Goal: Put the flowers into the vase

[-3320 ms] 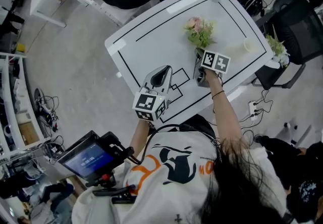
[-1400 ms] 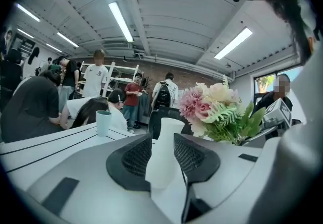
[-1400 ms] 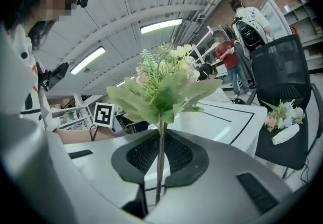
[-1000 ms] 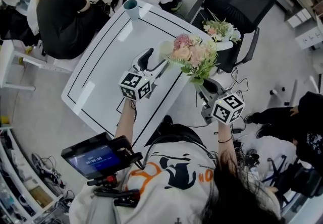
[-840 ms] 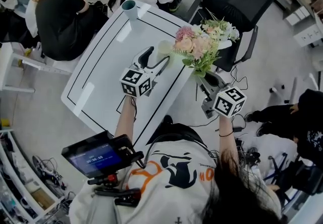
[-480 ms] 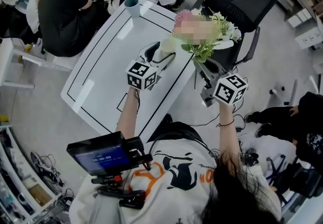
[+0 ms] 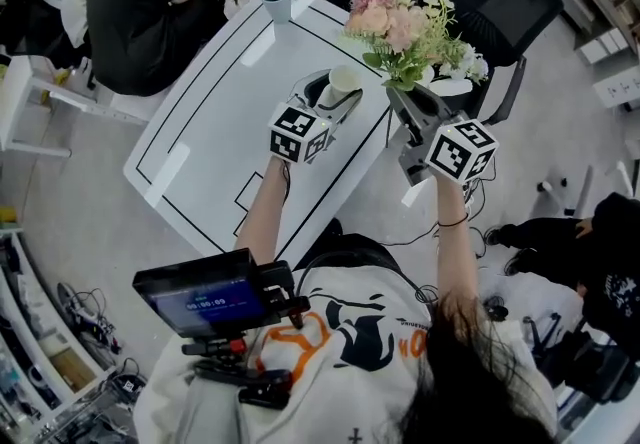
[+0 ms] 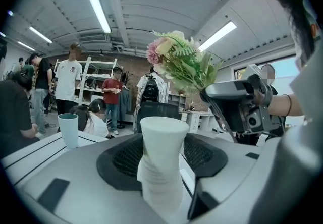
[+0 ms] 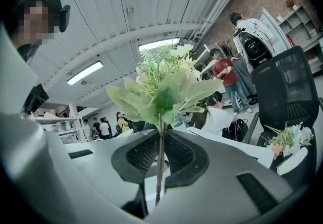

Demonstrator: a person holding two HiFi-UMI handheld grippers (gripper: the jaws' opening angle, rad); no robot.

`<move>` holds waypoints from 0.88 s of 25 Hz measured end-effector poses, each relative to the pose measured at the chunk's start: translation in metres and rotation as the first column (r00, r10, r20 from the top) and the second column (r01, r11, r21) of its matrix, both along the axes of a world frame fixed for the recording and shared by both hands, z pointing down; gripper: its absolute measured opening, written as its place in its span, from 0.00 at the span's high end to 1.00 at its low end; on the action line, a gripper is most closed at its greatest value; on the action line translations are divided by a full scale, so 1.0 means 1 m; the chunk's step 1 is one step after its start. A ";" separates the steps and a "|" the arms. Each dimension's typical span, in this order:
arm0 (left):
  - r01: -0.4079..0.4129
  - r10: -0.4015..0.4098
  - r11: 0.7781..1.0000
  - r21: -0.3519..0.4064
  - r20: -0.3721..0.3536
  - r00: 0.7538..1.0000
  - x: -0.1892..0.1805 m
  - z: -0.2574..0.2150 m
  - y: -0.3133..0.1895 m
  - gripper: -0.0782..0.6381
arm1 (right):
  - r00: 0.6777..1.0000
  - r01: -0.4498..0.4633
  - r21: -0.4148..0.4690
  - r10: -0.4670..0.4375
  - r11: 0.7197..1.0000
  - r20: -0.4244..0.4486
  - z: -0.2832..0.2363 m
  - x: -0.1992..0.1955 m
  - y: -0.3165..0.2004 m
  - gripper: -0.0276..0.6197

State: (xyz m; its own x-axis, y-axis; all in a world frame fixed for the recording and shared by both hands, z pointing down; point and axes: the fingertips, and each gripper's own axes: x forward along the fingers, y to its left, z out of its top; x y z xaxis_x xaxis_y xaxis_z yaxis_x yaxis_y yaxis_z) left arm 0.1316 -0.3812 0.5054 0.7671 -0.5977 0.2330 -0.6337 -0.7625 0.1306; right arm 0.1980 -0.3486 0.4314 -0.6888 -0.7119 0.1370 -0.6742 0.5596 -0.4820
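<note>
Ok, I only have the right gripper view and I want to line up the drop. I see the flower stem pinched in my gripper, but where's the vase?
Observer: The white vase stands between the pads of the left gripper. That gripper's jaws have just been closing, and no gap shows on either side.
Operator: Are the flowers over it?
Observer: No. In the head view the right gripper holds the flowers off to the vase's right.
Operator: Anything in the vase?
Observer: Nothing sticks out of its mouth in the left gripper view.
</note>
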 end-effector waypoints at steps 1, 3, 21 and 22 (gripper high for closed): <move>-0.005 0.005 1.000 0.007 0.009 1.000 0.002 -0.001 -0.001 0.53 | 1.000 -0.001 0.006 0.001 1.000 0.005 -0.004 -0.001 -0.004 0.90; -0.008 0.008 1.000 0.013 0.015 1.000 0.003 -0.002 -0.001 0.53 | 1.000 0.001 0.024 -0.002 1.000 0.012 -0.013 -0.005 -0.011 0.90; -0.028 0.028 1.000 0.008 0.067 0.997 -0.001 0.003 0.012 0.53 | 0.993 -0.033 0.194 0.011 0.980 0.114 -0.084 -0.067 -0.070 0.90; -0.027 0.027 1.000 0.007 0.067 0.997 -0.001 0.003 0.011 0.53 | 0.994 -0.032 0.196 0.010 0.980 0.111 -0.081 -0.070 -0.072 0.90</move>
State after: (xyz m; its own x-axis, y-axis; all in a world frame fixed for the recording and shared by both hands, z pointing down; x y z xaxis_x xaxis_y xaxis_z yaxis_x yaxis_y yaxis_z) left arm 0.1308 -0.3697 0.5085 0.7658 -0.5791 0.2798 -0.6200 -0.7803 0.0820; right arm 0.1278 -0.4209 0.3504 -0.6764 -0.7320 -0.0819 -0.6367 0.6369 -0.4348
